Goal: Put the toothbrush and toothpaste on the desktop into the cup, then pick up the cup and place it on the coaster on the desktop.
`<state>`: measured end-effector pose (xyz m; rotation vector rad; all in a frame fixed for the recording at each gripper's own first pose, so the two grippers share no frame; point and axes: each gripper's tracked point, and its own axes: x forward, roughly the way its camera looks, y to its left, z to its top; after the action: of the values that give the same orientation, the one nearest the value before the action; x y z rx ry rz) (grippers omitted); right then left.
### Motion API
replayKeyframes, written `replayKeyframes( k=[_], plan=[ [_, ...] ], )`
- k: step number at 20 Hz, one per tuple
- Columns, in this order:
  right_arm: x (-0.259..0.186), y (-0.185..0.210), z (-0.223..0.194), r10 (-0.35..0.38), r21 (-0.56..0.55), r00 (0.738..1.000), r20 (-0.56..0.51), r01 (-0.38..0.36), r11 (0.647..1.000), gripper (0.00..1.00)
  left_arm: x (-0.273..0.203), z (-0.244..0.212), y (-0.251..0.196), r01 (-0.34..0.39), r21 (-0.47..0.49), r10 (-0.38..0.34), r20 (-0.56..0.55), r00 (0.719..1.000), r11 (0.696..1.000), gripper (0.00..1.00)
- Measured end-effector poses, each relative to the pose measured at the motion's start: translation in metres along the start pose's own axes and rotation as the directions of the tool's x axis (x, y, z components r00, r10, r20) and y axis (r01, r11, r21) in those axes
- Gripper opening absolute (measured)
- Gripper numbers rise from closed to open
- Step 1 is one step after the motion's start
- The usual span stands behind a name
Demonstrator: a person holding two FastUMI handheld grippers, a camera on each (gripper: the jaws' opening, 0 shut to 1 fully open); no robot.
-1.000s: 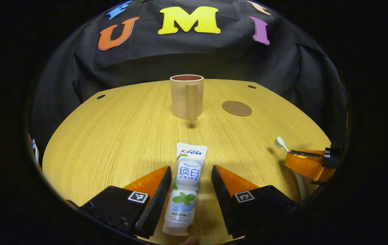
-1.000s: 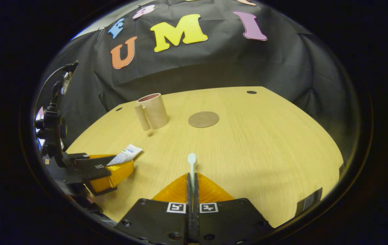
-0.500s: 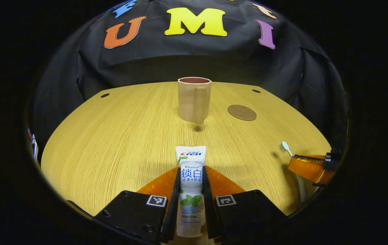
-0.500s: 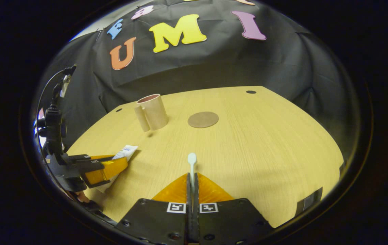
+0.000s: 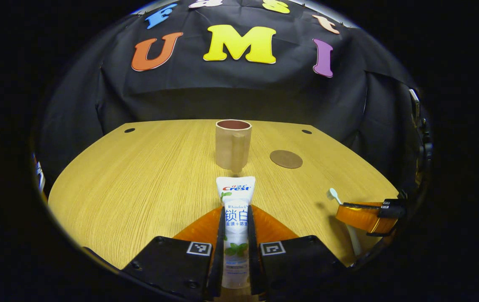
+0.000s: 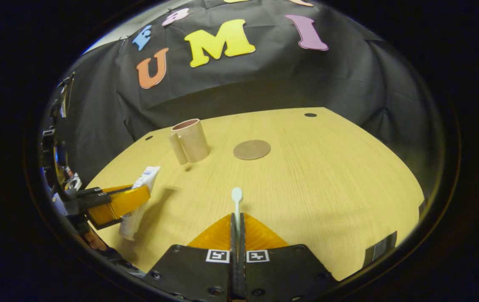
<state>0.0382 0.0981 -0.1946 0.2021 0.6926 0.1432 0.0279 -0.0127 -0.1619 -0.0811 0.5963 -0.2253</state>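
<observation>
My left gripper (image 5: 235,214) is shut on the white toothpaste tube (image 5: 235,201), which it holds lifted off the wooden table (image 5: 138,176); the same tube (image 6: 140,197) hangs tilted in the left gripper (image 6: 126,201) in the right gripper view. My right gripper (image 6: 236,220) is shut on the pale toothbrush (image 6: 236,199), whose head sticks out ahead of the fingers; the toothbrush (image 5: 335,196) also shows beside the right gripper (image 5: 363,216). The beige cup (image 5: 232,144) with a handle stands upright at mid table, also seen as the cup (image 6: 189,140). The round brown coaster (image 5: 286,159) lies right of it, coaster (image 6: 251,149).
The booth's black cloth wall (image 5: 231,92) rises right behind the table's far edge. Small dark holes (image 5: 129,130) sit near the table's back corners. Open wood lies between both grippers and the cup.
The left gripper has closed on the toothpaste and raised it off the table, tilting it. The right gripper has stayed still, holding the toothbrush.
</observation>
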Motion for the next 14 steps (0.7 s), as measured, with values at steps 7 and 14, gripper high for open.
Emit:
replayKeyframes(
  k=[7, 14],
  plan=[
    [-0.010, 0.002, 0.005, 0.014, 0.007, 1.000, 0.024, -0.015, 1.000, 0.00, -0.029, 0.057, -0.004, -0.008, -0.001, 0.008, 0.154, 0.988, 1.000, 0.27],
    [-0.015, 0.001, 0.009, 0.031, 0.009, 0.999, 0.036, -0.031, 0.999, 0.00, -0.020, 0.151, -0.005, 0.023, -0.026, -0.013, 0.324, 0.946, 0.999, 0.27]
  ],
)
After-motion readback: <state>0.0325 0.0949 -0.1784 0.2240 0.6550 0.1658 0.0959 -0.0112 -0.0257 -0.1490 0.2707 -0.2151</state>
